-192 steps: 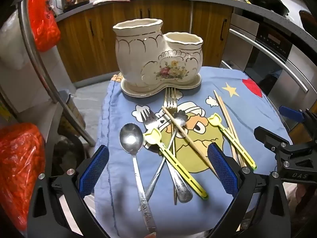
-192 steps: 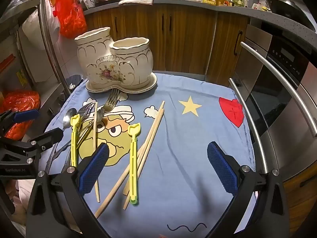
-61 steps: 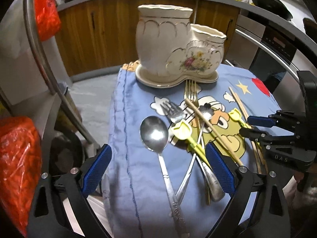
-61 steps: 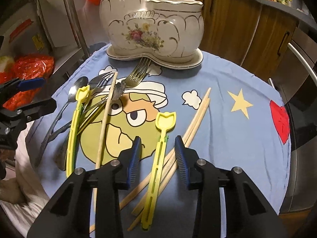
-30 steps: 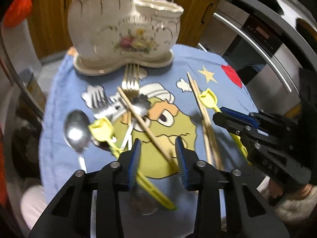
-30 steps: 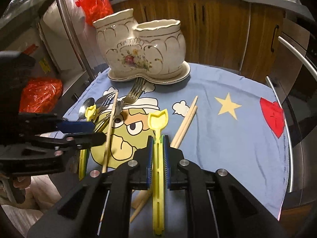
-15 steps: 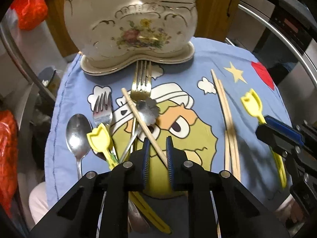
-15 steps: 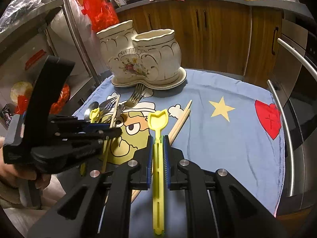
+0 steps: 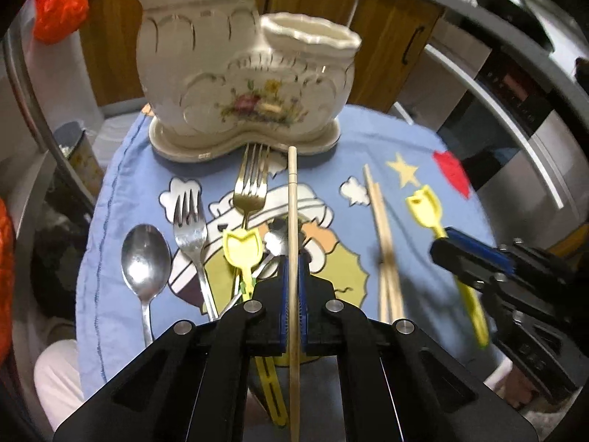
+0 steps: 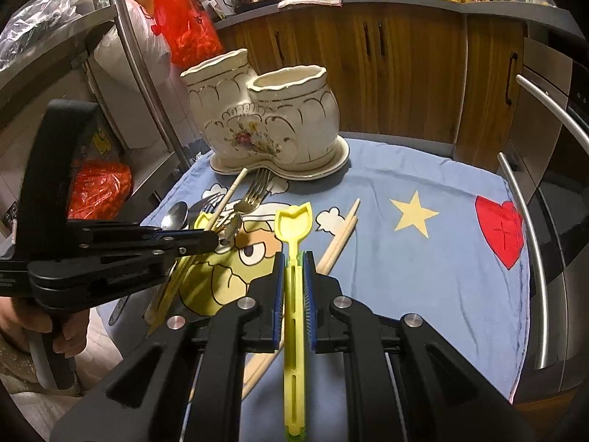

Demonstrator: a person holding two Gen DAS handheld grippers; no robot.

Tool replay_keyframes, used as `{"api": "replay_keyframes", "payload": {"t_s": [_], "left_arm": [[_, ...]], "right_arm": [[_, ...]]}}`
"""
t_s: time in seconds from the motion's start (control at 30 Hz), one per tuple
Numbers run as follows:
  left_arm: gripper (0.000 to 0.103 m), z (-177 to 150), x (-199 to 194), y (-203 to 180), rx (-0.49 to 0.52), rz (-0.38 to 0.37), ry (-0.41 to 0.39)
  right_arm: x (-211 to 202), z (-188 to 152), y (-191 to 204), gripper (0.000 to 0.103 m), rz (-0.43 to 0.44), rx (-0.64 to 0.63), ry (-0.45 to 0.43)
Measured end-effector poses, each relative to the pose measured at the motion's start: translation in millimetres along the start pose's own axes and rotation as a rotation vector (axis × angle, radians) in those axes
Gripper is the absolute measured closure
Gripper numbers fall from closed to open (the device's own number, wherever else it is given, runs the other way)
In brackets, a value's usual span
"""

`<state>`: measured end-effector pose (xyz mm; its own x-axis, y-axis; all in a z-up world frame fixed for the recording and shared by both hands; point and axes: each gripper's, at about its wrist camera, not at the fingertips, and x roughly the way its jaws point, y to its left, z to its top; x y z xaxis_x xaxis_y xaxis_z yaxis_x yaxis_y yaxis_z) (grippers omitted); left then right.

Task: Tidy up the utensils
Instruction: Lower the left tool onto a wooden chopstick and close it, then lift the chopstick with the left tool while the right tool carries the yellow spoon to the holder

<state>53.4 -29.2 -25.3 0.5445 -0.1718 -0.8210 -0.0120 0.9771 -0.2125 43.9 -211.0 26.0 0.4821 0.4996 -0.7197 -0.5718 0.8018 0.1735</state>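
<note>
My left gripper (image 9: 292, 261) has its jaws closing tight on a wooden chopstick (image 9: 292, 199), whose far tip points at the cream ceramic two-cup holder (image 9: 243, 84). My right gripper (image 10: 294, 258) is shut on a yellow plastic pick with a tulip-shaped head (image 10: 293, 221), held above the blue cloth (image 10: 423, 258). In the right wrist view the left gripper (image 10: 213, 237) comes in from the left with its chopstick (image 10: 230, 193). On the cloth lie a silver spoon (image 9: 145, 258), a silver fork (image 9: 187, 221), a gold fork (image 9: 252, 184), a second yellow pick (image 9: 243, 248) and two chopsticks (image 9: 381, 221).
The holder (image 10: 265, 125) stands at the table's far edge on its saucer. An oven handle bar (image 10: 533, 250) runs along the right side. A metal pole (image 10: 140, 66) and red bags (image 10: 99, 191) stand at the left. A hand (image 10: 22, 316) grips the left tool.
My left gripper has shut on the chopstick that lay across the forks and raised it, now straight toward the holder. The right gripper keeps its yellow pick and has hardly moved.
</note>
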Motion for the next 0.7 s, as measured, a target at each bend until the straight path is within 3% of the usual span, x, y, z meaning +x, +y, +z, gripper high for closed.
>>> {"api": "replay_keyframes", "payload": {"t_s": [0.23, 0.4, 0.57, 0.7], "left_arm": [[0.098, 17, -46, 4, 0.044, -0.099, -0.150], [0.098, 38, -81, 10, 0.094, -0.116, -0.273], [0.098, 72, -112, 23, 0.141, -0.120, -0.421], [0.098, 106, -121, 32, 0.149, -0.121, -0.496]], "right_arm": [[-7, 34, 9, 0.093, -0.005, -0.029, -0.063], [-9, 70, 14, 0.093, 0.006, -0.047, -0.143], [-10, 114, 8, 0.093, 0.061, 0.013, -0.227], [-5, 144, 5, 0.093, 0.071, 0.037, -0.294]]}}
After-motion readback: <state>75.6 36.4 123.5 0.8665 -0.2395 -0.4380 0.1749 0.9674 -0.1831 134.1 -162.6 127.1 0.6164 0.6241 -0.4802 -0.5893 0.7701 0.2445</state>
